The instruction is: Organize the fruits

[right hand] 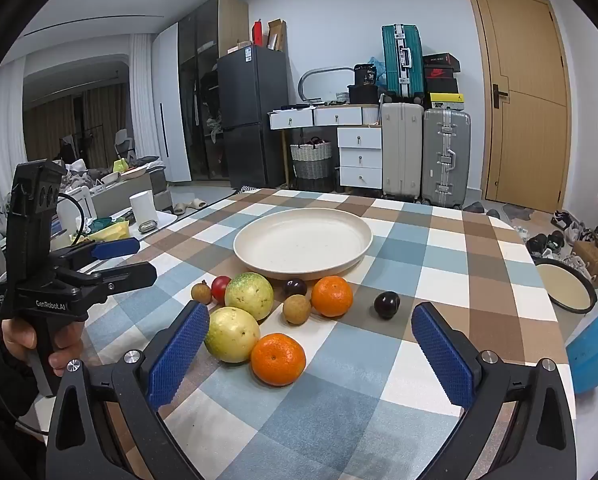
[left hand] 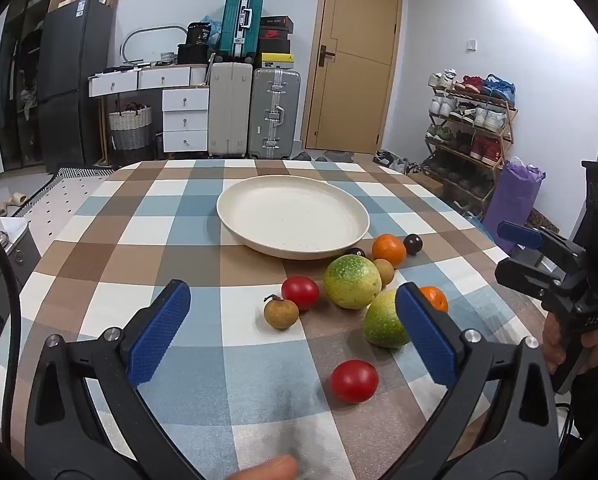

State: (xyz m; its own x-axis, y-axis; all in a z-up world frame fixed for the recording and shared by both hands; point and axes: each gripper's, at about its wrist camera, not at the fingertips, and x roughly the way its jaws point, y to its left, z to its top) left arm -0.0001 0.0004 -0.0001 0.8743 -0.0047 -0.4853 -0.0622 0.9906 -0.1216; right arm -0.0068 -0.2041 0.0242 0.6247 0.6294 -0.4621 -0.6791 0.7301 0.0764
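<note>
An empty cream plate sits mid-table on the checked cloth. In front of it lie loose fruits: two green guavas, two oranges, two red tomatoes, brown longans and dark plums. My left gripper hovers open at the cluster's left, the near tomato lying between its pads untouched. My right gripper stands open on the right, nothing held.
The table's right edge drops to a round tray and a blue container. A low side table with a white cylinder stands left. Suitcases, drawers and a shoe rack line the far wall.
</note>
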